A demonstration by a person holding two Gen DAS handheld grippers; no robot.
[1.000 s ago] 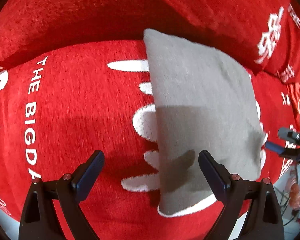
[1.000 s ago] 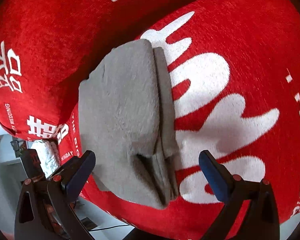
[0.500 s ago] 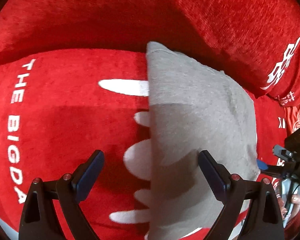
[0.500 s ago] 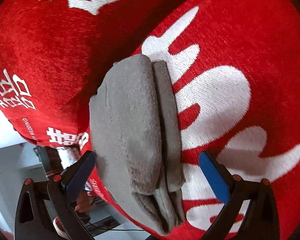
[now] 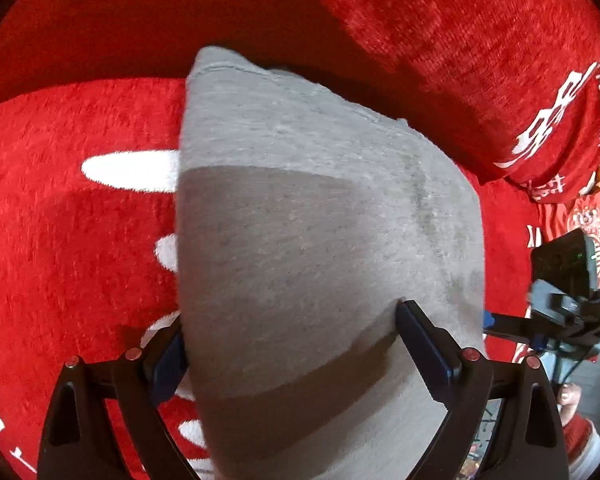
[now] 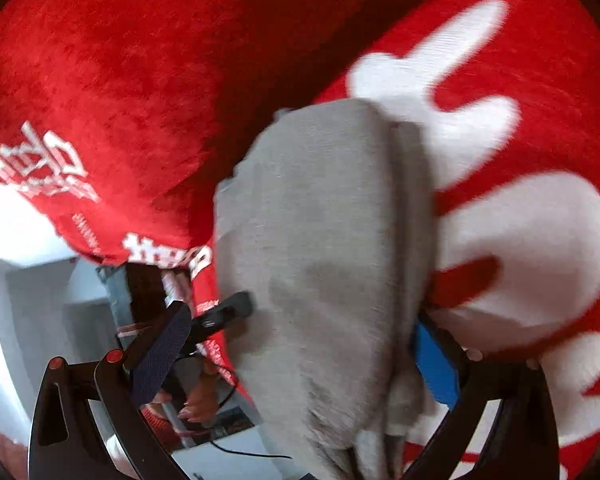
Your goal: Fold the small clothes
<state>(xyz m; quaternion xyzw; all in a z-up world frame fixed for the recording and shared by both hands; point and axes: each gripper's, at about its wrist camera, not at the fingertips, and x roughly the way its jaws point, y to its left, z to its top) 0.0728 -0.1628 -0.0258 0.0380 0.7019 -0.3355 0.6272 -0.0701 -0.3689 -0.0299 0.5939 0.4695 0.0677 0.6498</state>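
Note:
A folded grey garment (image 5: 320, 240) lies on a red cloth with white lettering (image 5: 80, 240). My left gripper (image 5: 292, 344) is open and straddles the garment's near end, one finger on each side. In the right wrist view the same grey garment (image 6: 332, 260) shows its stacked folded edges. My right gripper (image 6: 300, 356) is open around its other end, the blue pad (image 6: 436, 364) against the folded edge. The left gripper's fingertip (image 6: 228, 312) shows beside the garment there.
The red cloth rises into a raised back (image 5: 460, 40) behind the garment. The right gripper's body (image 5: 560, 304) shows at the right edge of the left view. Past the cloth's edge lies a floor with cables (image 6: 228, 440).
Both grippers have moved in toward the garment, which now fills the gap between each pair of fingers. The jaws stay open. The garment has not moved on the cloth.

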